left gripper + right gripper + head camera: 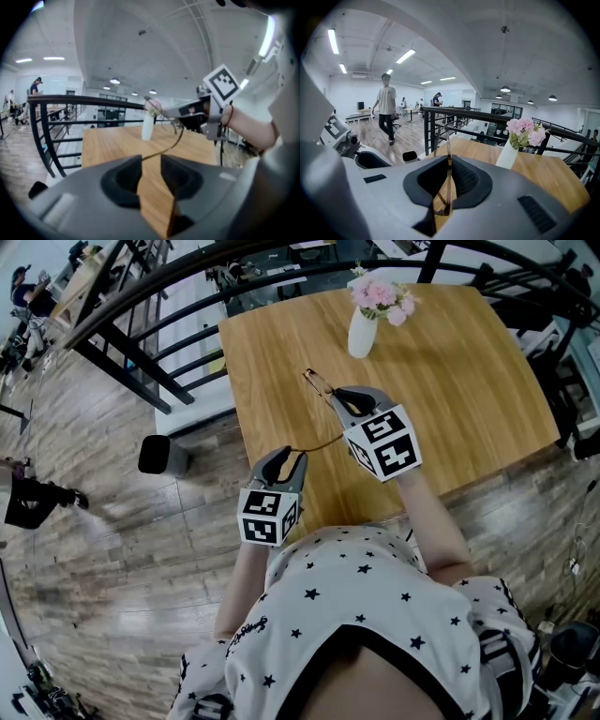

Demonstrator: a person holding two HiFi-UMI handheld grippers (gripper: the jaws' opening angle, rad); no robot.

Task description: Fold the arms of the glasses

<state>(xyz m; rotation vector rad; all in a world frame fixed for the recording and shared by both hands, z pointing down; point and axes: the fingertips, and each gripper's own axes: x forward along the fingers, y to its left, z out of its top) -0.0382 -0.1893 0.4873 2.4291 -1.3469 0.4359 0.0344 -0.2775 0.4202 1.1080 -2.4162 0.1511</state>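
Observation:
My right gripper (337, 395) is shut on a pair of thin-rimmed glasses (319, 382) and holds them above the wooden table (459, 381). In the right gripper view the rims (447, 143) stand upright, pinched between the jaws of the right gripper (449, 164). One thin dark arm (323, 443) of the glasses swings out towards my left gripper (287, 457). In the left gripper view that arm (172, 143) curves down from the right gripper. Its tip reaches the mouth of the left gripper (151, 161), whose jaws stand apart with bare table showing between them.
A white vase (362, 332) of pink flowers stands at the table's far side. A black railing (141, 362) runs along the table's left and far edges. A small black object (159, 456) sits on the floor to the left. A person (386, 112) walks in the distance.

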